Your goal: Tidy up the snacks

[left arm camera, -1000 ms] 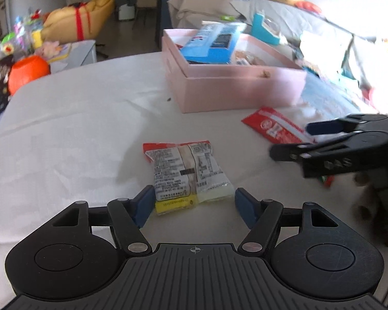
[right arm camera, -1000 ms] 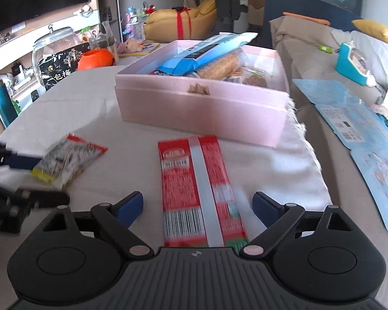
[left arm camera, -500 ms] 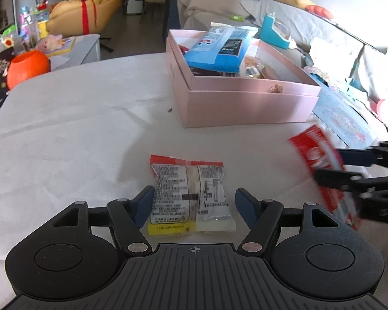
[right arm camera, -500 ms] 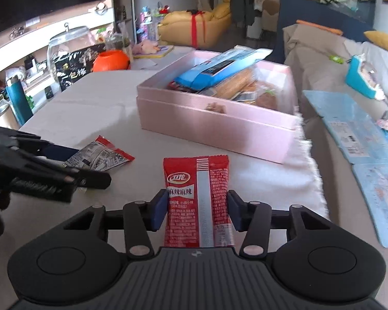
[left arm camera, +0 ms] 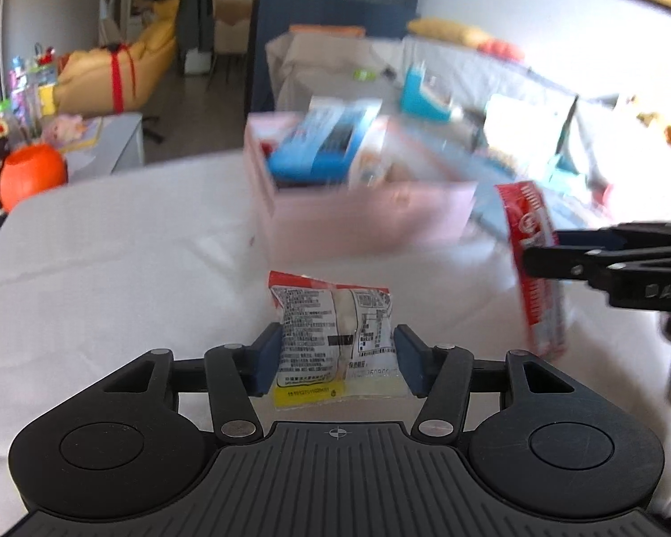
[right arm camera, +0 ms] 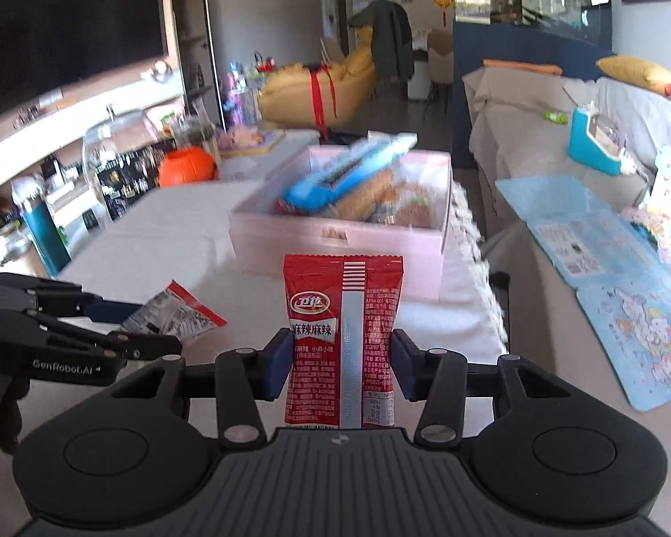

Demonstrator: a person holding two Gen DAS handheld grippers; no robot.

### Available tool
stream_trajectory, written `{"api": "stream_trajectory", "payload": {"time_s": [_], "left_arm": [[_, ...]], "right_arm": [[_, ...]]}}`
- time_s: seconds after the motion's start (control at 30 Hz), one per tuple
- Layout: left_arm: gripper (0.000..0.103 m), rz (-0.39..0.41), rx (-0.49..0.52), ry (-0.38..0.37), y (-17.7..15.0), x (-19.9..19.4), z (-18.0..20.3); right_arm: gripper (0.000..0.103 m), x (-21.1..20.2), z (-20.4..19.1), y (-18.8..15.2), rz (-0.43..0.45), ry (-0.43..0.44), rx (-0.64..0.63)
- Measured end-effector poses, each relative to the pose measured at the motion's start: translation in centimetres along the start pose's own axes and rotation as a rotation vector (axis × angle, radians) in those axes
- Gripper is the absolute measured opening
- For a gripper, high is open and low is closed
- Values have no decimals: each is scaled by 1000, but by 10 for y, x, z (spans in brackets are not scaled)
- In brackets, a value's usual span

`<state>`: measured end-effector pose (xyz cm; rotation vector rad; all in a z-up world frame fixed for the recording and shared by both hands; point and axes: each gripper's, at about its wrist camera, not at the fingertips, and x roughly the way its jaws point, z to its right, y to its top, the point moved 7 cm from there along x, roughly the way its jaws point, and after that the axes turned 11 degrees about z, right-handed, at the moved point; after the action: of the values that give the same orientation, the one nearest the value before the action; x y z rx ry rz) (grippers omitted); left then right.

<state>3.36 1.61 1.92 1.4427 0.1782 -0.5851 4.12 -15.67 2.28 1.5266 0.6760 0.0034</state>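
A small clear-and-red snack packet is pinched between the blue pads of the left tool, whose jaws have just been closing onto it; the packet is held clear of the white desk, in front of the pink box. That box, set on the desk, is filled with snacks, a blue packet lying on top. To the right of the box's front, a long red snack pouch is clamped upright in the right tool, its jaws drawn in against the pouch's sides.
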Motion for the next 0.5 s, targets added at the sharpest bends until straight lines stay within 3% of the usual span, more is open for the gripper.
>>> {"api": "stream_trajectory", "payload": {"time_s": [0.23,0.4,0.43,0.5], "left_arm": [[60,230,22,-63,82,-15,10],[61,370,22,-65,149,10,5],[63,372,3,-68,158,23,2],[63,274,-81,-101,161,66,-11]], "right_arm": [[46,-17,4,72,173,21,15],[46,-6,8,147,301,-4,-31],[46,3,11,160,309,-12,-31],[46,29,17,180,295,-34,-17]]}}
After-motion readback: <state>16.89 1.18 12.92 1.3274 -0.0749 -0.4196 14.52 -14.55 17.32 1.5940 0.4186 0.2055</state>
